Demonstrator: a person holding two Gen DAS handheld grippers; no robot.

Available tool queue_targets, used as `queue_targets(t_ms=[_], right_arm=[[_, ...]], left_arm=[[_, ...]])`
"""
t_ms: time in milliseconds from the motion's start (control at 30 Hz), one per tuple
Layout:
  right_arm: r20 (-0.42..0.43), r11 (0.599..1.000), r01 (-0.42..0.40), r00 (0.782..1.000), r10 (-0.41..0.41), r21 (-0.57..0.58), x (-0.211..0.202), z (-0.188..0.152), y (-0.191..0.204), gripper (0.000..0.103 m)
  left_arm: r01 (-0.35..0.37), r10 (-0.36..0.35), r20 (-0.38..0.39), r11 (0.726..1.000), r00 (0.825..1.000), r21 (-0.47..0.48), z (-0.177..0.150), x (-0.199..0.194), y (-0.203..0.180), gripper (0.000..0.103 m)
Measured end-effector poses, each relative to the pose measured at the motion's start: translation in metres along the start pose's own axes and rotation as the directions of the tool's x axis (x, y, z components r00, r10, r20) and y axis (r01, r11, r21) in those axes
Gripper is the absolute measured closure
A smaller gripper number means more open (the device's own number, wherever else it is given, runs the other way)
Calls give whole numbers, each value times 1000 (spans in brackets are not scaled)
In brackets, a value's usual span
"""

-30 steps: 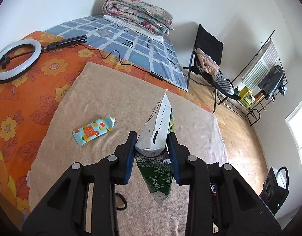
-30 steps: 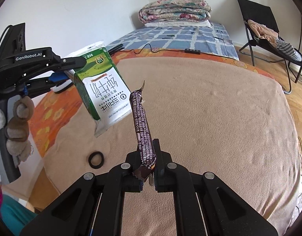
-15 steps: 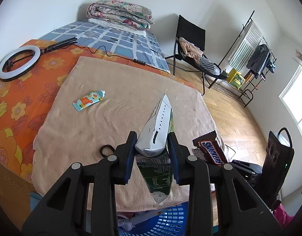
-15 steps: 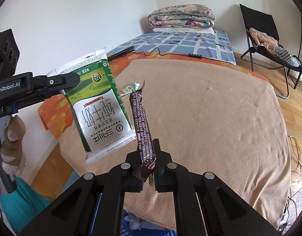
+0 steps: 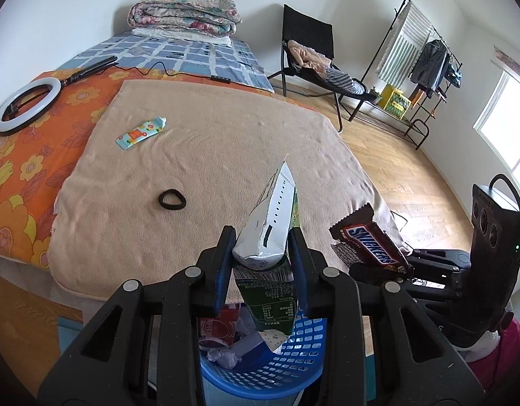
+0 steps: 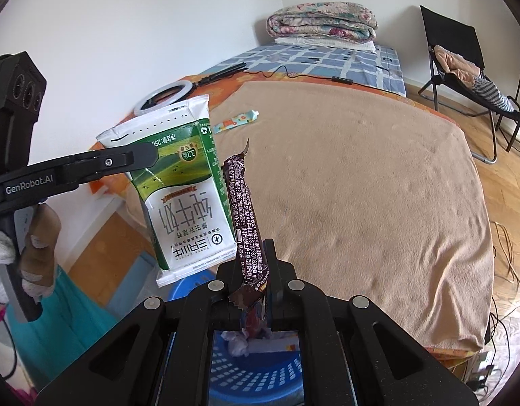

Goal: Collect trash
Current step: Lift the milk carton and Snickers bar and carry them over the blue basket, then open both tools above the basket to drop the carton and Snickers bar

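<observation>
My left gripper (image 5: 261,257) is shut on a green and white milk carton (image 5: 271,233), which hangs over a blue plastic basket (image 5: 260,368) at the foot of the bed. In the right wrist view the same milk carton (image 6: 185,189) sits at the left, clamped by the left gripper (image 6: 134,160). My right gripper (image 6: 253,267) is shut on a brown Snickers wrapper (image 6: 243,216) that stands up from the jaws above the blue basket (image 6: 253,372). The left wrist view shows that Snickers wrapper (image 5: 368,247) at the right. The basket holds crumpled paper and packaging.
A beige blanket (image 5: 209,155) covers the bed, with a small colourful tube (image 5: 141,133) and a black hair tie (image 5: 172,199) on it. A ring light (image 5: 26,106) lies on the orange sheet. A black chair (image 5: 310,54) and a clothes rack (image 5: 419,54) stand on the wooden floor.
Both grippers have drawn back from over the bed to its foot with their items still held. The blue basket has come into view beneath them.
</observation>
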State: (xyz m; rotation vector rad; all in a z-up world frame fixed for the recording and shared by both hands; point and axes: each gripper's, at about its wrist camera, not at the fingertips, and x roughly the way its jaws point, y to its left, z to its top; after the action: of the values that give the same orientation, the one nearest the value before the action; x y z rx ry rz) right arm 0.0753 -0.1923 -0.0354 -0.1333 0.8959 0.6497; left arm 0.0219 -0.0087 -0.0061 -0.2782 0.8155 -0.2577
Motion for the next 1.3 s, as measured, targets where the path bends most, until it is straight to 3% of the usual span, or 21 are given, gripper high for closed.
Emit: queue_targets(t_ms=[300, 667, 1300], right_arm=[[-75, 1000, -11, 997, 12, 14, 5, -40, 4, 97], [-162, 999, -25, 986, 30, 29, 27, -74, 9, 97], [-252, 994, -21, 967, 48, 111, 62, -94, -8, 97]], left_arm=[[-3, 2, -64, 1000, 998, -9, -38, 14, 3, 71], [-21, 23, -100, 1000, 995, 21, -59, 28, 0, 71], [-46, 54, -201, 998, 978, 42, -85, 57, 8, 71]])
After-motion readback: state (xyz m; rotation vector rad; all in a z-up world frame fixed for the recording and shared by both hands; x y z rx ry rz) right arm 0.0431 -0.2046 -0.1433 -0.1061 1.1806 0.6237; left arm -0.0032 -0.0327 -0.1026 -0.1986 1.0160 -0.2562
